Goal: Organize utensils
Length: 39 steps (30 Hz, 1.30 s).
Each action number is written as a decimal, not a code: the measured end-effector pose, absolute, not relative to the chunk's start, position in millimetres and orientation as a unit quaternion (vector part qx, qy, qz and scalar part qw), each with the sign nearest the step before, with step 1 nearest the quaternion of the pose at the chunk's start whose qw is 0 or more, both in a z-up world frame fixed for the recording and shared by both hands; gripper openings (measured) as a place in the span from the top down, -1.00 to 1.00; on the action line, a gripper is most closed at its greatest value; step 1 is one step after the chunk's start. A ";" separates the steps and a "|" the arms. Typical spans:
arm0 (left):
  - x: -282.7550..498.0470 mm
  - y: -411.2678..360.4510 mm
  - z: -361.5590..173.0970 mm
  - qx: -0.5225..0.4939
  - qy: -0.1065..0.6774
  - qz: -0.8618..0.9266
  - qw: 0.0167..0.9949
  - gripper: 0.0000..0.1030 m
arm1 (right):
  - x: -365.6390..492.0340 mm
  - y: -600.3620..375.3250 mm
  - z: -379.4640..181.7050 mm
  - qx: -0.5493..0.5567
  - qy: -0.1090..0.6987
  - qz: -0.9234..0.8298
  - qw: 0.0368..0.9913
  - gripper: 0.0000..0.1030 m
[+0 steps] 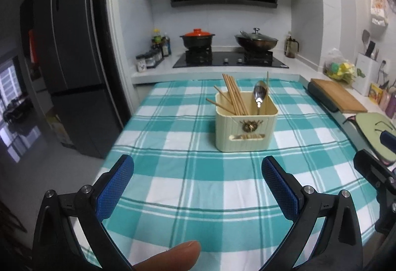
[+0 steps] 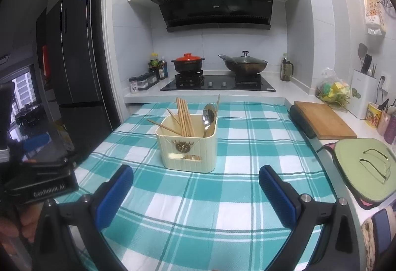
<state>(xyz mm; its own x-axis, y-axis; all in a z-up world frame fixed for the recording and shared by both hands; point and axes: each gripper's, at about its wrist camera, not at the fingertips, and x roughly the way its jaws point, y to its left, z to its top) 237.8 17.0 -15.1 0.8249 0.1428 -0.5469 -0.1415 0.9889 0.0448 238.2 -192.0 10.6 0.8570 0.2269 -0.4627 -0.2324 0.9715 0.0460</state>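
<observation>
left gripper: pointed forward and tilted down over the near part of the table; jaws spread wide, nothing between them, touching nothing; black arms, blue textured pads; a fingertip of the person showed at the bottom edge.
right gripper: same forward, downward pose, to the right of the left one; jaws wide apart, empty, clear of the cloth; blue ribbed pads on black arms.
tablecloth: teal and white plaid fabric, flat, covering the table.
utensil holder: cream ribbed plastic box, rounded corners, a small gold ornament and a slot on its front; stood upright mid-table, ahead of both grippers, well apart from the pads.
chopsticks: bundle of tan wooden sticks in the left part of the holder, leaning, two splayed out left over the rim.
spoon: shiny metal, bowl up, in the right part of the holder, one more stick just beside it.
cutting board: flat wooden rectangle on the right counter.
green mat: pale green, rounded, with glasses lying on it, at right.
</observation>
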 end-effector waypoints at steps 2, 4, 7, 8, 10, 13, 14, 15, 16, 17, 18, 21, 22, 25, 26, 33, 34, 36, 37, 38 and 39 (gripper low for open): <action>234.6 15.6 -16.6 -0.003 0.293 0.070 0.953 -0.99 | 232.5 -190.5 10.6 -0.010 0.241 0.117 0.963 -1.00; 232.9 15.3 -15.8 -0.008 0.299 0.064 0.952 -0.99 | 229.3 -188.8 10.8 -0.013 0.246 0.117 0.962 -1.00; 228.7 14.9 -11.9 -0.011 0.297 0.059 0.953 -0.99 | 227.8 -187.5 12.0 -0.016 0.245 0.114 0.963 -1.00; 227.1 14.5 -10.5 -0.011 0.296 0.058 0.953 -0.99 | 226.9 -187.2 12.4 -0.017 0.244 0.114 0.963 -1.00; 224.2 14.4 -8.2 -0.010 0.292 0.057 0.955 -0.99 | 225.2 -185.2 12.6 -0.019 0.243 0.113 0.963 -1.00; 221.9 14.2 -8.4 -0.007 0.293 0.061 0.954 -0.99 | 224.8 -184.0 12.9 -0.020 0.243 0.115 0.963 -1.00; 221.8 14.0 -9.0 -0.008 0.294 0.060 0.954 -0.99 | 223.9 -183.6 13.1 -0.020 0.243 0.115 0.963 -1.00; 222.1 14.5 -9.3 -0.009 0.295 0.059 0.954 -0.99 | 223.3 -183.0 13.0 -0.020 0.244 0.116 0.963 -1.00; 222.3 14.6 -10.0 -0.010 0.297 0.058 0.953 -0.99 | 223.9 -183.4 12.8 -0.020 0.244 0.117 0.962 -1.00; 222.6 14.7 -10.6 -0.010 0.297 0.058 0.953 -0.99 | 223.8 -183.4 12.6 -0.020 0.245 0.116 0.962 -1.00; 222.8 14.5 -11.0 -0.010 0.298 0.057 0.953 -0.99 | 223.7 -183.1 12.5 -0.020 0.244 0.116 0.963 -1.00; 223.2 13.9 -11.1 -0.010 0.300 0.055 0.952 -0.99 | 223.1 -183.3 12.1 -0.019 0.245 0.117 0.962 -1.00; 222.5 14.1 -11.1 -0.010 0.300 0.054 0.952 -0.99 | 222.7 -183.2 12.0 -0.019 0.245 0.117 0.962 -1.00; 223.5 14.2 -11.5 -0.010 0.303 0.052 0.952 -1.00 | 222.9 -183.1 11.9 -0.020 0.245 0.117 0.962 -1.00; 223.5 14.2 -11.7 -0.010 0.304 0.051 0.951 -0.99 | 222.8 -183.0 12.0 -0.019 0.245 0.118 0.962 -1.00; 222.2 16.2 -13.1 -0.011 0.307 0.052 0.950 -0.99 | 217.3 -181.4 11.9 -0.021 0.245 0.124 0.961 -1.00; 222.2 16.3 -13.1 -0.012 0.308 0.051 0.950 -0.99 | 216.8 -180.5 12.3 -0.022 0.244 0.124 0.961 -1.00; 222.6 16.8 -12.5 -0.011 0.306 0.050 0.951 -0.99 | 215.9 -178.9 13.4 -0.024 0.244 0.126 0.961 -1.00; 222.2 16.7 -12.5 -0.011 0.306 0.050 0.951 -0.99 | 215.7 -178.2 13.8 -0.025 0.244 0.127 0.961 -1.00; 222.1 17.0 -12.2 -0.011 0.306 0.049 0.951 -0.99 | 215.7 -177.7 14.2 -0.025 0.244 0.128 0.961 -1.00; 221.9 17.5 -11.9 -0.012 0.306 0.049 0.951 -0.99 | 215.7 -177.5 14.3 -0.025 0.244 0.128 0.961 -1.00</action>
